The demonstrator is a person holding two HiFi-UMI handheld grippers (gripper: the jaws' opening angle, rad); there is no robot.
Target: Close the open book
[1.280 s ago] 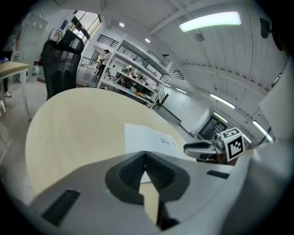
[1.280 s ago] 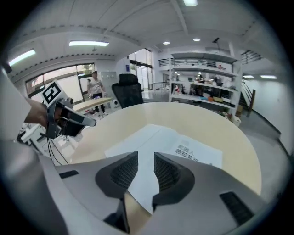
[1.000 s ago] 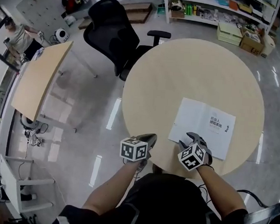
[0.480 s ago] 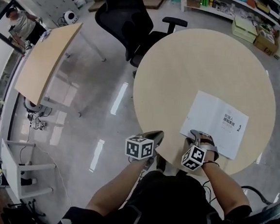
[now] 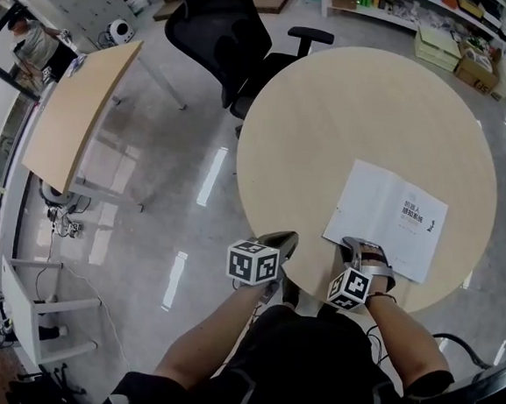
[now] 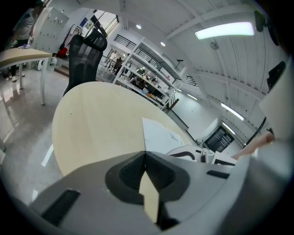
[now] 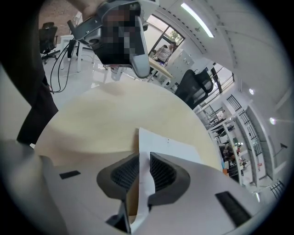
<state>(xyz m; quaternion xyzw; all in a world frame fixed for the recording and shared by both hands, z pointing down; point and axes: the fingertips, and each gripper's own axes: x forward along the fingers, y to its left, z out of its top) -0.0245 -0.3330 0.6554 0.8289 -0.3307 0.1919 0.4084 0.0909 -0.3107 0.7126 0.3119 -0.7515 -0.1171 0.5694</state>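
Note:
An open white book (image 5: 386, 214) lies flat on the round wooden table (image 5: 329, 133), on its near right part. My right gripper (image 5: 356, 246) is at the book's near left corner, pointing steeply down. In the right gripper view its jaws (image 7: 143, 158) are closing with the edge of the left page (image 7: 161, 143) running up between the pads, a narrow gap still showing. My left gripper (image 5: 283, 241) hovers at the table's near edge, left of the book, shut with nothing in it (image 6: 144, 153). The book (image 6: 158, 135) shows ahead of it, to the right.
A black office chair (image 5: 219, 35) stands at the table's far left side. A second wooden table (image 5: 76, 111) is off to the left across the glossy floor. Shelves with boxes (image 5: 444, 29) line the far wall. A person stands at the far left.
My right gripper has sunk onto the book's near left corner and rolled, and its jaws have narrowed around the page edge. The left gripper has stayed put.

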